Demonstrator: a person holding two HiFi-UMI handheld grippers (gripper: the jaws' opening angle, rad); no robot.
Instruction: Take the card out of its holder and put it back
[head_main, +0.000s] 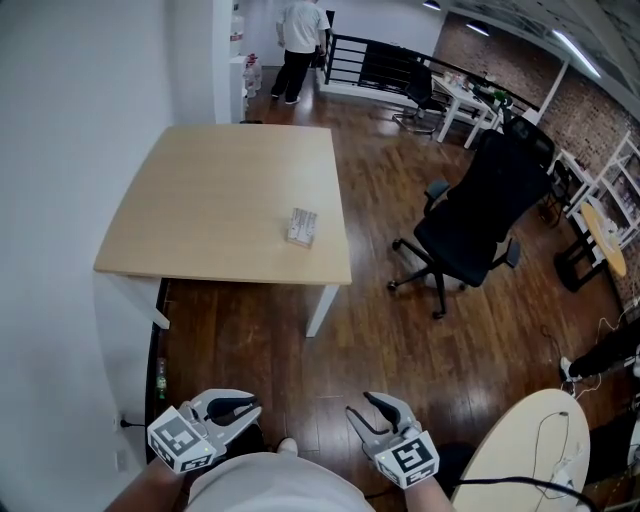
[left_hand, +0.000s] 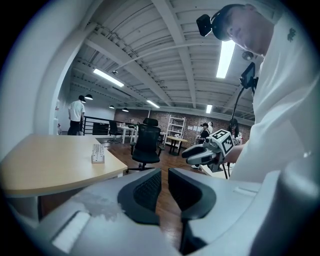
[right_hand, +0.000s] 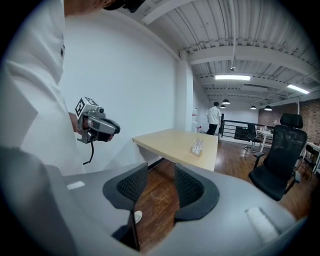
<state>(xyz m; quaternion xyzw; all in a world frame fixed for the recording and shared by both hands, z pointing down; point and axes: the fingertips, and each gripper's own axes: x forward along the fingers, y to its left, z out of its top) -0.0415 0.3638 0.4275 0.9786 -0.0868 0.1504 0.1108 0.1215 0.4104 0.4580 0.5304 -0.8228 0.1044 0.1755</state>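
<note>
We are standing well back from the table (head_main: 200, 200), holding the left gripper (head_main: 245, 408) barely parted and the right gripper (head_main: 360, 405) wider, both empty. The card holder (head_main: 301, 227) is lying by the table's right edge, lengthwise away from us and nearer the right gripper.

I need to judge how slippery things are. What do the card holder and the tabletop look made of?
The card holder looks pale and whitish, perhaps clear plastic or acrylic; it is too small to be sure. The table has a light wood-look top, probably matte laminate: even tan colour, no glare.
</note>
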